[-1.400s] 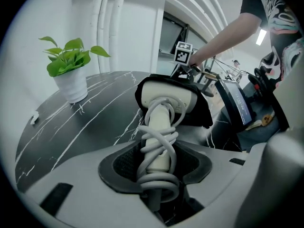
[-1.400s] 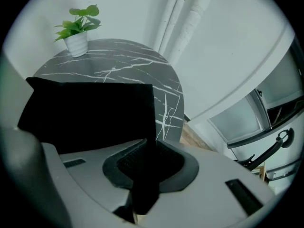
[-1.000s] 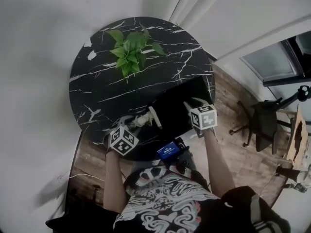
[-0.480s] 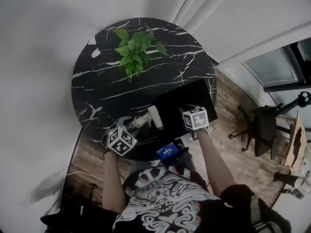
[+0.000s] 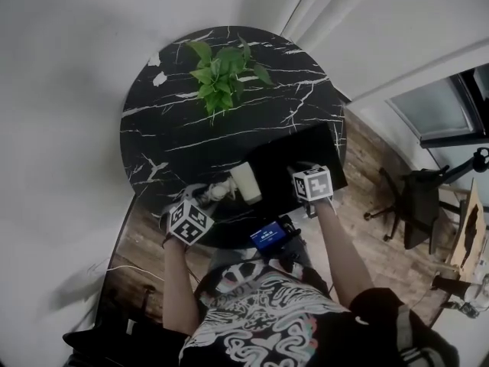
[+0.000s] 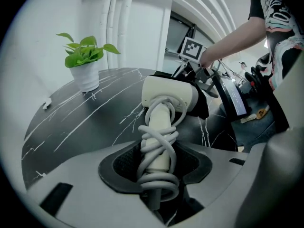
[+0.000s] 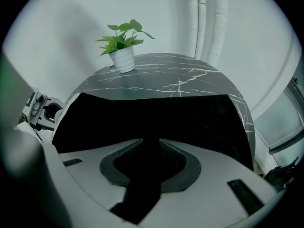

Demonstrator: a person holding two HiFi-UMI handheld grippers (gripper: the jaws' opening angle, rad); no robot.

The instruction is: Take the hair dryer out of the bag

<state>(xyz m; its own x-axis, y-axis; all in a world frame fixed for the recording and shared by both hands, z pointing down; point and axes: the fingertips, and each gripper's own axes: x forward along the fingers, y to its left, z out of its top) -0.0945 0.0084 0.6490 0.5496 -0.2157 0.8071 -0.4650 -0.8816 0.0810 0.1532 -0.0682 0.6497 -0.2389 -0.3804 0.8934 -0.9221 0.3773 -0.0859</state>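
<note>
The white hair dryer (image 5: 245, 183) lies at the left edge of the flat black bag (image 5: 294, 153) on the round black marble table (image 5: 176, 136). In the left gripper view its head (image 6: 170, 95) points away, its far end still against black fabric. My left gripper (image 6: 159, 171) is shut on the dryer's handle, which is wrapped in white cord. The right gripper (image 7: 149, 163) points steeply down at the bag's (image 7: 156, 118) near edge, and its jaws pinch a fold of the black fabric. In the head view the left gripper (image 5: 206, 199) sits below-left of the dryer and the right gripper (image 5: 302, 168) on the bag.
A potted green plant (image 5: 223, 79) stands at the table's far side. A small device with a blue screen (image 5: 267, 237) sits at the near table edge between my arms. A black office chair (image 5: 416, 197) stands on the wooden floor to the right.
The right gripper has sunk onto the bag's near edge. More of the dryer's white head now shows beside the bag's left edge.
</note>
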